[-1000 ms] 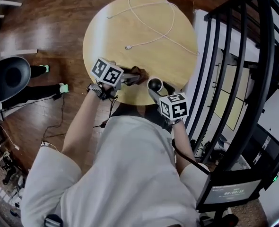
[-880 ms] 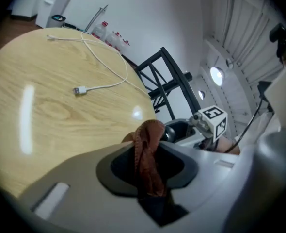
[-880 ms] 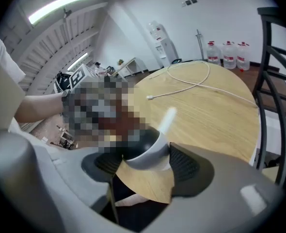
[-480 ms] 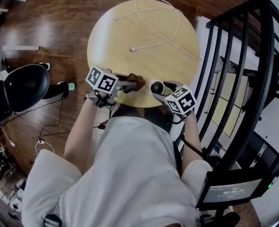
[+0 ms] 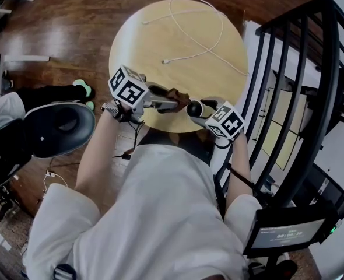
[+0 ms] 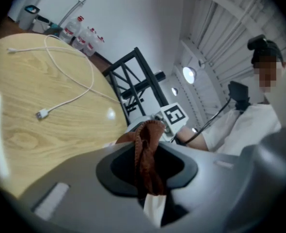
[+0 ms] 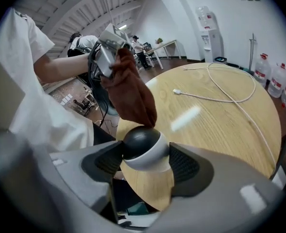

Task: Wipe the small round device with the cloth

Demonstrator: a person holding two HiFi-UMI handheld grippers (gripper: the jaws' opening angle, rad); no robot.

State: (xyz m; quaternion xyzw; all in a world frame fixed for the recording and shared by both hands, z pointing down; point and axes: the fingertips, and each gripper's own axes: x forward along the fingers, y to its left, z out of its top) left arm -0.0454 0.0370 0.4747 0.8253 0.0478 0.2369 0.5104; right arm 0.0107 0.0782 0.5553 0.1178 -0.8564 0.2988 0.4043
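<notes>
Two grippers sit tip to tip over the near edge of the round light-wood table (image 5: pixel 178 45). The right gripper (image 5: pixel 202 112) is clenched on the small round device (image 7: pixel 142 147) (dark dome, white base), with one pad on each flank and the dome pointing away from the claw. It looks to be held off the tabletop. The left gripper (image 5: pixel 171 102) is clamped on the rust-brown cloth (image 6: pixel 145 154), and a bunched fold sticks out past its tips.

Key relation: in the head view the cloth lies just left of the device, with the left gripper's long axis aimed almost straight at it. From the right gripper view the fold hangs down from upper left, and its lowest edge appears to touch the top of the dome.

My read is that contact is at one spot only. The exposed dome is the only reachable face, since the pads cover both flanks. The wipe needs to sweep the cloth across the dome, crosswise to the right jaws. The left hand does the travel and the right hand just presents the device.

The white cable (image 5: pixel 195 37) lies well apart, farther out on the table.
</notes>
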